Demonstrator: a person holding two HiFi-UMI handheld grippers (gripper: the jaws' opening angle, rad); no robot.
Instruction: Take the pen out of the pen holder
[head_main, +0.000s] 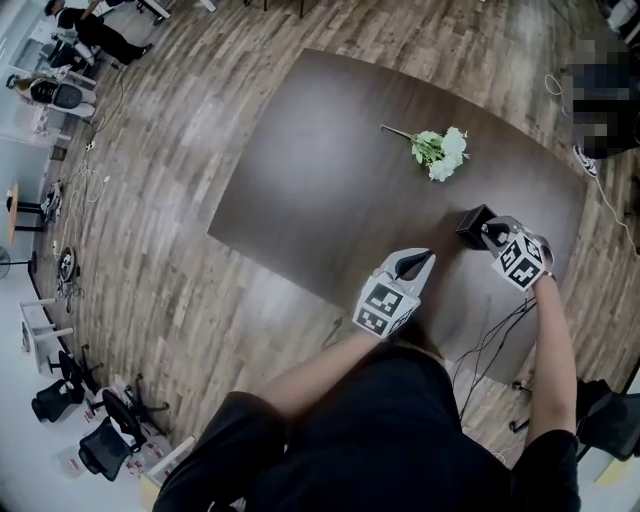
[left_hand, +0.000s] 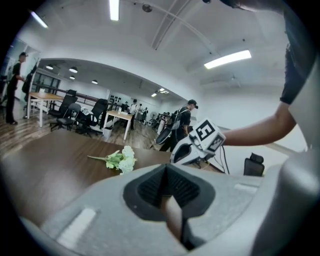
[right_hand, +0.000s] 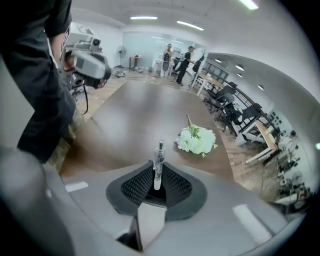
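Note:
A clear pen (right_hand: 158, 164) stands upright between the pads of my right gripper (right_hand: 157, 174), which is shut on it. In the head view that right gripper (head_main: 493, 233) hangs just above the black pen holder (head_main: 471, 226) near the table's right front edge; the pen itself is too small to make out there. My left gripper (head_main: 418, 262) hovers to the left of the holder, over the table's front edge. Its pads (left_hand: 150, 187) meet with nothing between them. From the left gripper view, the right gripper (left_hand: 192, 149) shows ahead with its marker cube.
A bunch of white flowers (head_main: 441, 152) lies on the dark brown table (head_main: 320, 190), beyond the holder. Cables (head_main: 495, 335) hang off the front right edge. Office chairs (head_main: 105, 440) and desks stand around on the wood floor, with people far off.

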